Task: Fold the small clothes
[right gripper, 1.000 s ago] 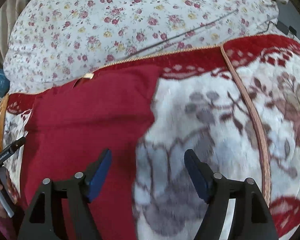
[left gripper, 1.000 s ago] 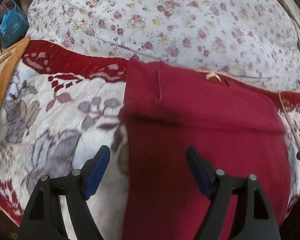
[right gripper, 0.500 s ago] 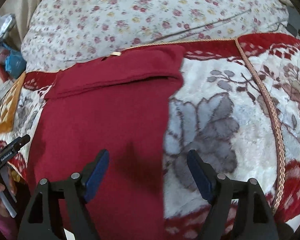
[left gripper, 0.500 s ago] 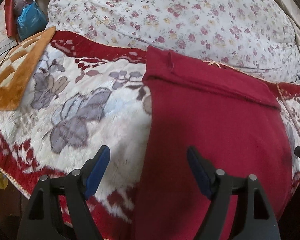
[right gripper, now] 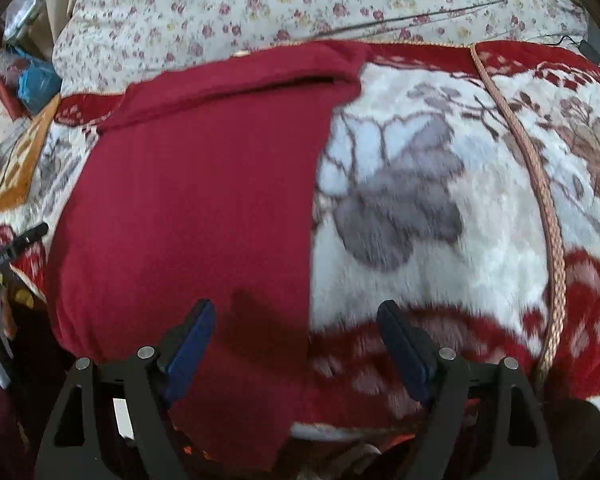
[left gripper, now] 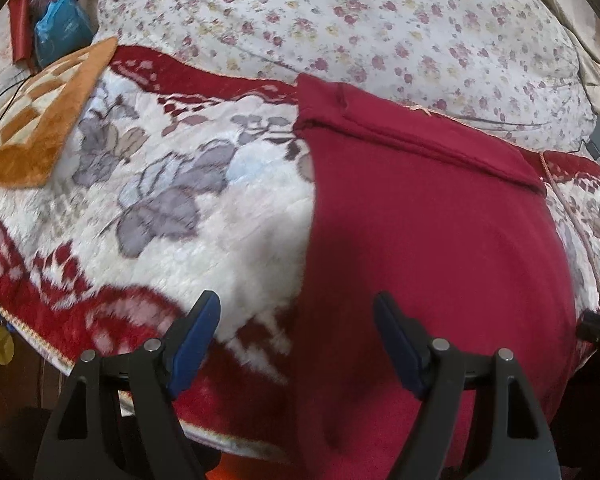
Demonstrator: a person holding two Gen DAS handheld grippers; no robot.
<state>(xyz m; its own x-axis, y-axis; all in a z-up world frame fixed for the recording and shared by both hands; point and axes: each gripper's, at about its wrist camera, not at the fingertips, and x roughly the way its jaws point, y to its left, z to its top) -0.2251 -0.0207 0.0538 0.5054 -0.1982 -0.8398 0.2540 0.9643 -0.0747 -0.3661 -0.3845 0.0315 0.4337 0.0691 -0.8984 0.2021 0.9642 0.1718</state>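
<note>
A dark red garment (left gripper: 428,240) lies flat on a red and white flowered blanket (left gripper: 180,208), with its far end folded over into a band. Its near end hangs over the blanket's front edge. It also shows in the right wrist view (right gripper: 196,200). My left gripper (left gripper: 296,340) is open and empty above the garment's left edge near the front. My right gripper (right gripper: 296,344) is open and empty above the garment's right edge near the front. Neither touches the cloth.
A white quilt with small red flowers (left gripper: 360,28) lies behind the blanket. An orange checked mat (left gripper: 40,120) sits at the left, with blue bags (left gripper: 60,28) beyond it. A braided trim (right gripper: 548,208) runs down the blanket at the right.
Both grippers have pulled back toward the blanket's front edge, so more of the garment and blanket shows. Both stayed open.
</note>
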